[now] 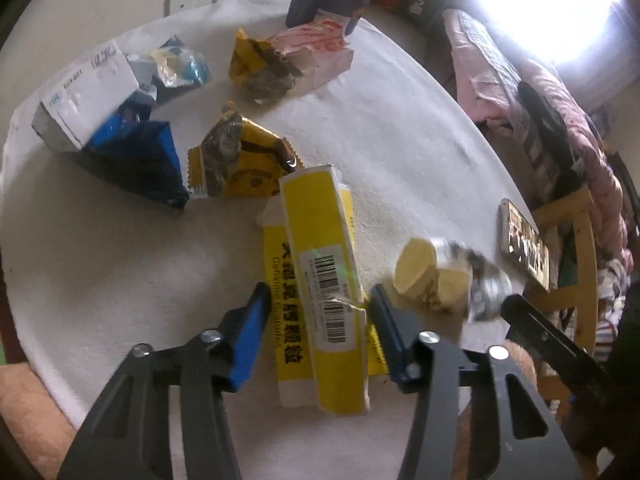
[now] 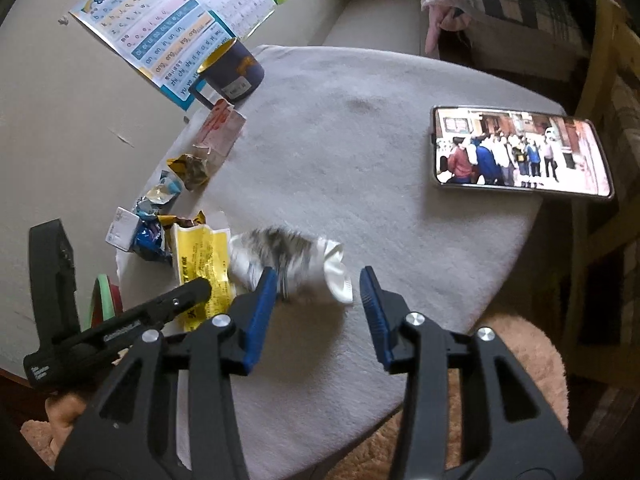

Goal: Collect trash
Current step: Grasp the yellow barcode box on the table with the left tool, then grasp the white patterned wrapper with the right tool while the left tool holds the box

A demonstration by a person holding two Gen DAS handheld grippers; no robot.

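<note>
A flattened yellow medicine box (image 1: 320, 280) lies on the white table between the fingers of my open left gripper (image 1: 318, 300); the pads do not touch it. It also shows in the right wrist view (image 2: 200, 264). A crumpled white and grey wrapper (image 2: 292, 264) lies just ahead of my open right gripper (image 2: 318, 284), blurred, its left end behind the left finger. The same wrapper shows in the left wrist view (image 1: 452, 280). Further trash lies beyond: two yellow snack wrappers (image 1: 240, 160), a blue packet (image 1: 140, 160), a white carton (image 1: 88, 96), a pink box (image 1: 316, 52).
A dark mug (image 2: 230, 72) stands at the table's far edge near the wall. A phone (image 2: 520, 152) with a lit screen lies on the table's right side. A wooden chair (image 1: 568, 240) and bedding are beyond the table edge. A green and red rim (image 2: 104, 296) shows low left.
</note>
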